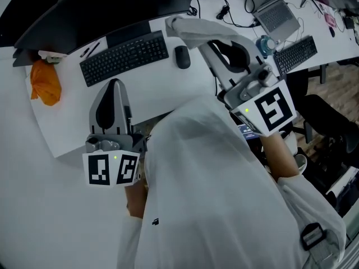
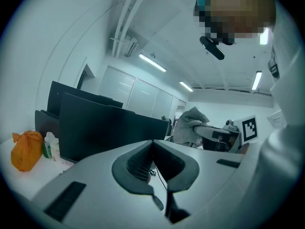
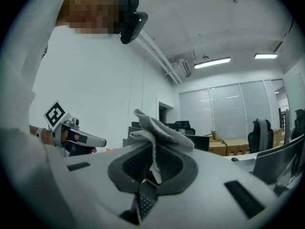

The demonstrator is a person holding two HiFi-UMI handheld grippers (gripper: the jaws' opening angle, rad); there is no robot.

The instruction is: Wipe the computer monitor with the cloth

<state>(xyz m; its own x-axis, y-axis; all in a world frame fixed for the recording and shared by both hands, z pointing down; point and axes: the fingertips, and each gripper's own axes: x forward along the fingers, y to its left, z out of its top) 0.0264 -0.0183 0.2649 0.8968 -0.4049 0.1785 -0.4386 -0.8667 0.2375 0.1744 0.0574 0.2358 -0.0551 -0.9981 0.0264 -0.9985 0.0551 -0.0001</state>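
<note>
Nearest the person, the left gripper [image 1: 115, 86] hangs over the white desk [image 1: 50, 206] with its jaws together and nothing between them, its nose aimed at the keyboard [image 1: 124, 56]. Further out and to the right, the right gripper [image 1: 206, 40] is clamped on the cloth [image 1: 193, 31]. The cloth is bunched over the jaw tips, with one fold dropping down between them. It is up in the air just beyond the mouse [image 1: 182, 56], its longer side lying roughly left to right across the gripper's nose, and the gripper itself is aimed up and left towards the monitor [image 1: 95, 7]. Farthest off, that monitor stands along the desk's far edge, long side running left to right, dark screen facing the person. An orange bag [image 1: 45, 83] sits by its left end. I'd say the wiping hasn't begun: the cloth is in hand but apart from the screen. Bringing it to the glass and all the wiping are left.
</note>
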